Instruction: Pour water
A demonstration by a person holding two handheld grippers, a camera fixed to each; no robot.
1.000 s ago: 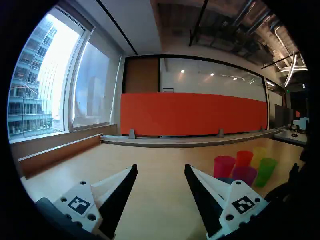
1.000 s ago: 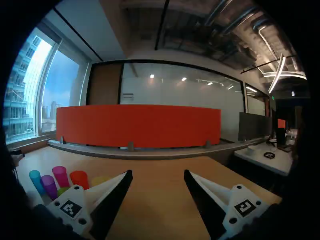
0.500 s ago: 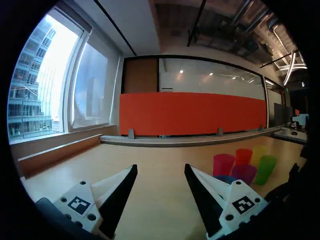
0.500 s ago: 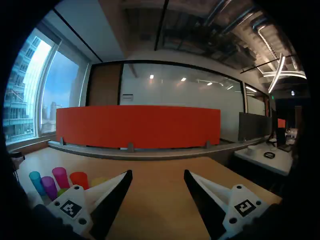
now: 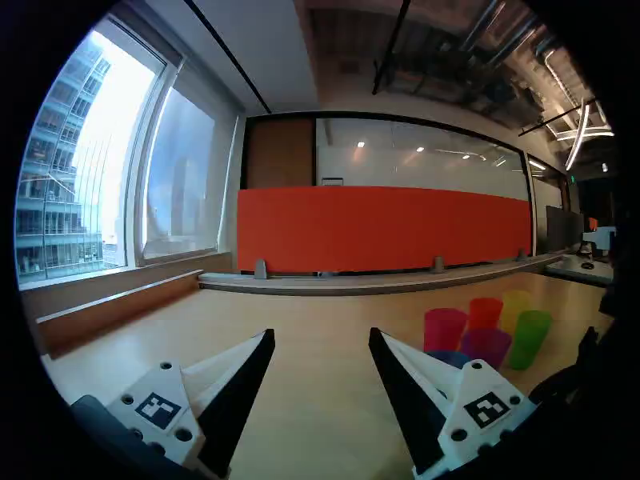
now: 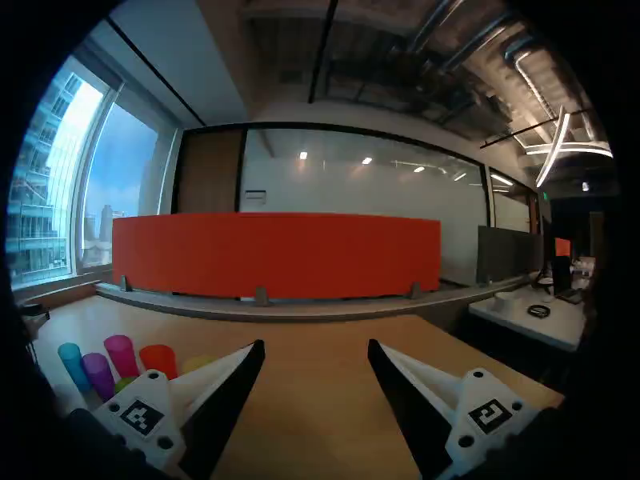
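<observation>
Several coloured plastic cups stand in a cluster on the wooden table (image 5: pixel 320 336). In the left gripper view they are at the right: pink cup (image 5: pixel 444 330), red cup (image 5: pixel 485 313), yellow cup (image 5: pixel 516 307), green cup (image 5: pixel 530 338), purple cup (image 5: pixel 488 347). My left gripper (image 5: pixel 320 340) is open above the table, left of the cups, holding nothing. In the right gripper view the cups sit at the lower left: blue cup (image 6: pixel 70 362), purple cup (image 6: pixel 100 374), pink cup (image 6: pixel 122 354), red cup (image 6: pixel 159 360). My right gripper (image 6: pixel 316 348) is open and holds nothing.
An orange divider panel (image 5: pixel 384 228) runs along the table's far edge on a grey rail. Large windows (image 5: pixel 88 176) are on the left. A neighbouring white desk (image 6: pixel 532 316) with small items stands at the right, past the table's right edge.
Both views drift very slightly; the cups shift a little left in the left gripper view. Both grippers stay open.
</observation>
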